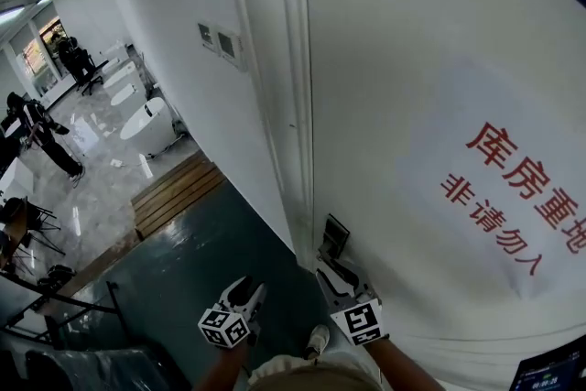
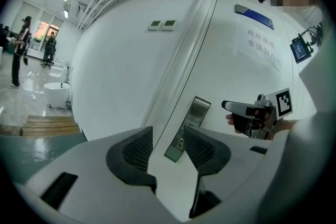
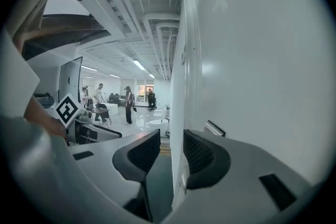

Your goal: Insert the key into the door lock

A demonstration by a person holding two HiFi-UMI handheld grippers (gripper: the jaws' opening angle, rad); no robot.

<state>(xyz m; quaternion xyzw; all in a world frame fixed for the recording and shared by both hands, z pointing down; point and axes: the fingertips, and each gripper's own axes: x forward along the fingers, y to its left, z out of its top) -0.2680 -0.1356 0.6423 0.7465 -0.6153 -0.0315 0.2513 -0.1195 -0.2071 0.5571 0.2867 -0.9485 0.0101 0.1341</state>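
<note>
A white door (image 1: 430, 87) carries a paper sign with red characters (image 1: 522, 188). Its dark metal lock plate (image 1: 335, 237) sits at the door's left edge, just above my right gripper (image 1: 331, 270). My left gripper (image 1: 248, 286) hovers lower left of the plate, away from the door. In the left gripper view the open jaws of the left gripper (image 2: 168, 138) frame the lock plate (image 2: 188, 127), and nothing is between them. The right gripper (image 3: 171, 147) is open astride the door's edge (image 3: 178, 113), holding nothing. No key shows in any view.
A white wall (image 1: 183, 59) with a switch panel (image 1: 222, 42) runs left of the door frame. Below are dark green floor (image 1: 192, 270) and a wooden step (image 1: 174, 192). White tubs (image 1: 146, 119) and people (image 1: 41, 133) stand far off. My shoe (image 1: 316, 342) is below.
</note>
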